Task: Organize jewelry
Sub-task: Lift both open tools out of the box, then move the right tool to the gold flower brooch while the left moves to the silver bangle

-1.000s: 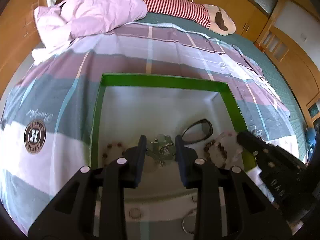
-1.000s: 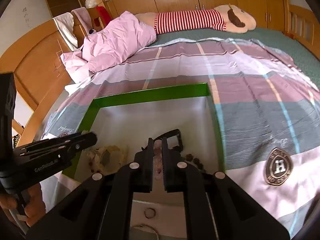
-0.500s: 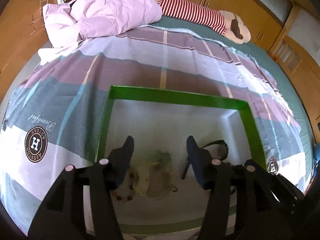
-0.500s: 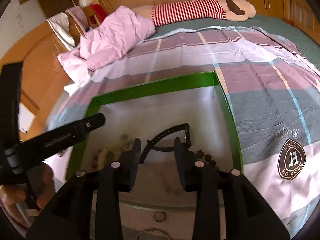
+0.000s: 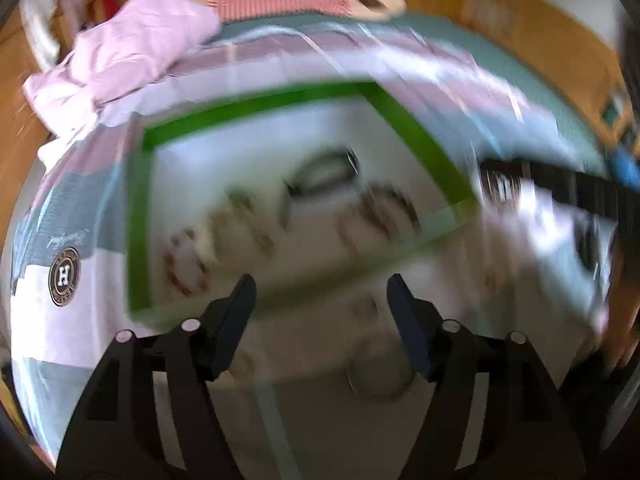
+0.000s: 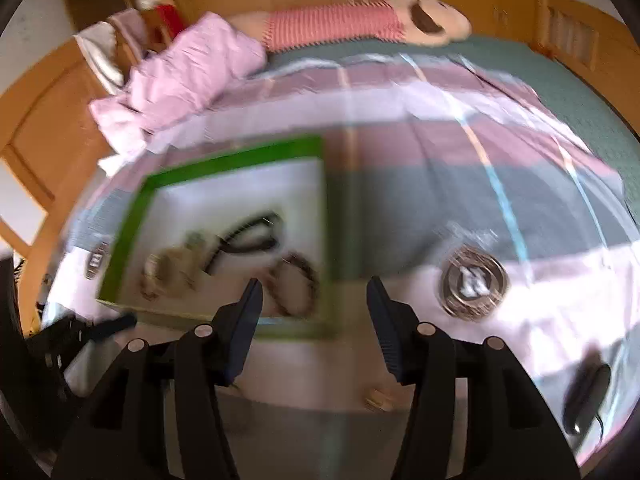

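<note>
A green-rimmed tray with a white floor lies on the bedspread. In it lie a black band, a dark bead bracelet, a pale metal piece and a red bead bracelet, all blurred. My left gripper hangs over the tray's near rim, jaws opening, nothing between them. My right gripper is by the tray's near right corner, jaws opening and empty. The black band and the bead bracelet show beyond its left finger.
Loose rings lie on the bedspread in front of the tray: a large ring and a small ring. A dark oval object lies at the near right. A pink blanket and a striped plush toy lie at the far end.
Both grippers have let go of the jewellery they held in the tray, spread their jaws and drawn back to its near edge. The right one has also swung to the right.
</note>
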